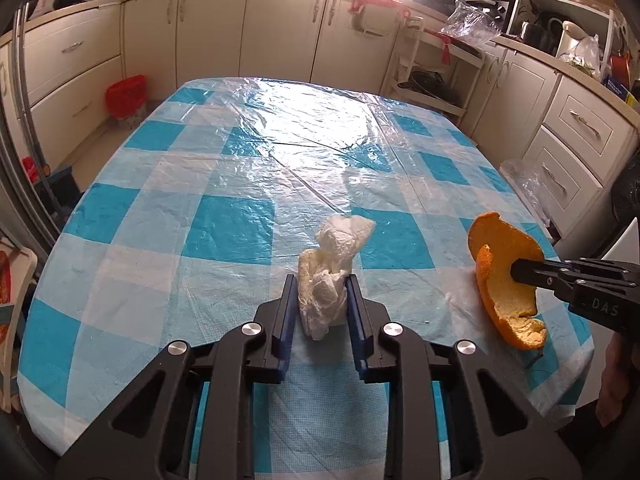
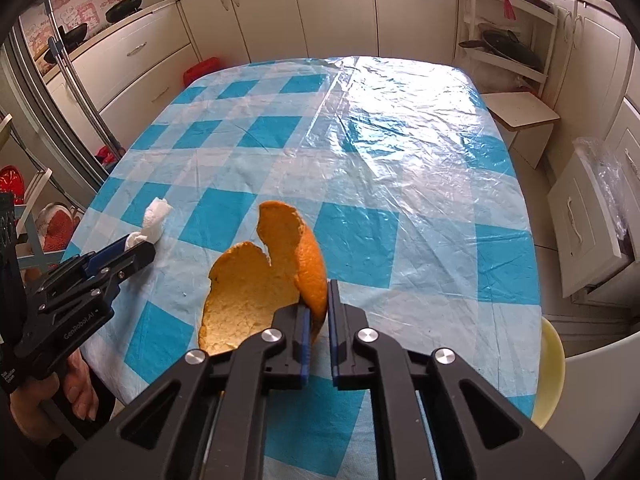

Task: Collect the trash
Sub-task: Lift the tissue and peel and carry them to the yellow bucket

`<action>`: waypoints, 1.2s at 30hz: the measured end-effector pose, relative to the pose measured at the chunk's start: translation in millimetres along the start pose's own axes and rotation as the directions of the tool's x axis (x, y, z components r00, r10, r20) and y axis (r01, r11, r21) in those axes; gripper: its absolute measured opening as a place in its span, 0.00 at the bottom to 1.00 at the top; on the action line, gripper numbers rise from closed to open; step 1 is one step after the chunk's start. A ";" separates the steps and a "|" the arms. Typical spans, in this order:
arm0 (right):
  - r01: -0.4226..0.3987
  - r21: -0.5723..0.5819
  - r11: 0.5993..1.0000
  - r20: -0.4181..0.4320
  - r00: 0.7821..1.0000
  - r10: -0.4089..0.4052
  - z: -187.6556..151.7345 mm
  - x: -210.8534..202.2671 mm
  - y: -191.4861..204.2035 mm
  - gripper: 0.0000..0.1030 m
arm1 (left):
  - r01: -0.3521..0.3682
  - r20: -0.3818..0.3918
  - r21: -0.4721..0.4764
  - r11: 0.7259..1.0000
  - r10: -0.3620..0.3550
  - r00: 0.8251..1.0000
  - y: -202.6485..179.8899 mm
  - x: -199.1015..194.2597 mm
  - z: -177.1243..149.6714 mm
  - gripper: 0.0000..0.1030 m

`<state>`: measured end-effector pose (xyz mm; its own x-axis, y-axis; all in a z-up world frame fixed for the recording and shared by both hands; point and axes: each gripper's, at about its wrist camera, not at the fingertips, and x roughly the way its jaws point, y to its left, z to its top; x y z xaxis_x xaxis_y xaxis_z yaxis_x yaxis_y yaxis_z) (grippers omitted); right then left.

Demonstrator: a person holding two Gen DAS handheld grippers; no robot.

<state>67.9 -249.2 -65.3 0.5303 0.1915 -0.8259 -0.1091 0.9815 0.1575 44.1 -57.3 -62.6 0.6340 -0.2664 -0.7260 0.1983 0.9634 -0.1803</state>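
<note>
- Left gripper (image 1: 320,296): fingers pinched narrow on a crumpled white tissue (image 1: 334,268), gripping its lower half; the top sticks up free past the fingertips.
- Tissue sits near the near edge of the worktop (image 1: 224,216), centre-left; whether its base touches the cloth or is just lifted cannot be told.
- Right gripper (image 2: 316,308): fingers nearly closed on an orange peel (image 2: 256,296), clamping one curved edge of the rind; the rest hangs out to the left, pith side facing the camera.
- In the left wrist view the peel is at the near right of the worktop, apparently held just above it, well apart from the tissue.
- Likely reason for the holds: both bits are light and floppy, so a pinch on an edge or the middle is enough to carry them.
- Worktop is covered with a blue-and-white checked cloth under clear plastic sheet; no other trash seen on it.
- Red bin (image 1: 126,98) stands on the floor beyond the far left corner, by the cabinets; probably the drop point.
- Judgement: both items grasped, carry to the bin comes next; the thin peel could slip from the edge grip.
</note>
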 end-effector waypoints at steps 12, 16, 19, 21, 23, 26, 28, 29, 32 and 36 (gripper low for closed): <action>-0.031 0.021 0.999 -0.019 0.999 0.031 -0.6 5.6 -2.7 0.19 | -0.025 0.004 0.001 1.000 0.025 1.000 4.9 1.2 2.2 0.26; -0.031 0.010 0.999 -0.002 1.000 0.031 -0.4 0.6 -2.5 0.08 | -0.021 0.010 0.022 1.000 0.021 1.000 -0.6 -4.4 3.1 0.18; -0.023 0.016 1.000 0.017 1.000 0.023 -0.7 -5.7 -5.8 0.07 | -0.021 0.028 0.040 0.999 0.020 0.999 -8.5 -13.7 4.3 0.18; -0.016 0.018 1.000 0.026 1.000 0.016 -1.3 -9.3 -7.8 0.07 | -0.025 0.043 0.055 0.998 0.022 0.999 -15.2 -20.7 5.7 0.18; -0.009 0.018 1.000 0.033 0.999 0.008 -2.7 -13.2 -9.3 0.06 | -0.026 0.056 0.068 0.997 0.022 0.998 -21.8 -28.1 6.6 0.18; -0.004 0.019 1.000 0.042 0.999 0.003 -4.8 -18.2 -12.1 0.06 | -0.026 0.071 0.087 0.996 0.020 0.997 -31.0 -37.3 7.7 0.18; 0.005 0.021 1.000 0.047 0.999 -0.005 -6.2 -21.6 -14.9 0.06 | -0.026 0.077 0.100 0.995 0.018 0.997 -36.7 -41.9 7.8 0.18; 0.006 0.023 1.000 0.050 0.999 -0.007 -6.5 -22.9 -16.6 0.06 | -0.025 0.081 0.106 0.994 0.016 0.997 -39.8 -43.7 8.0 0.18; 0.008 0.033 0.999 0.060 0.998 -0.010 -8.0 -28.2 -22.2 0.06 | -0.020 0.087 0.124 0.992 0.009 0.996 -48.1 -48.4 7.8 0.18; 0.012 0.043 0.999 0.071 0.997 -0.015 -10.4 -33.6 -28.5 0.06 | -0.010 0.091 0.144 0.990 -0.004 0.996 -58.5 -50.8 7.7 0.18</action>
<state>44.4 -283.7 -47.6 0.5906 0.1766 -0.7874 -0.0662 0.9831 0.1709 6.0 -100.3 -10.1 0.6989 -0.2715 -0.6617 0.2978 0.9516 -0.0759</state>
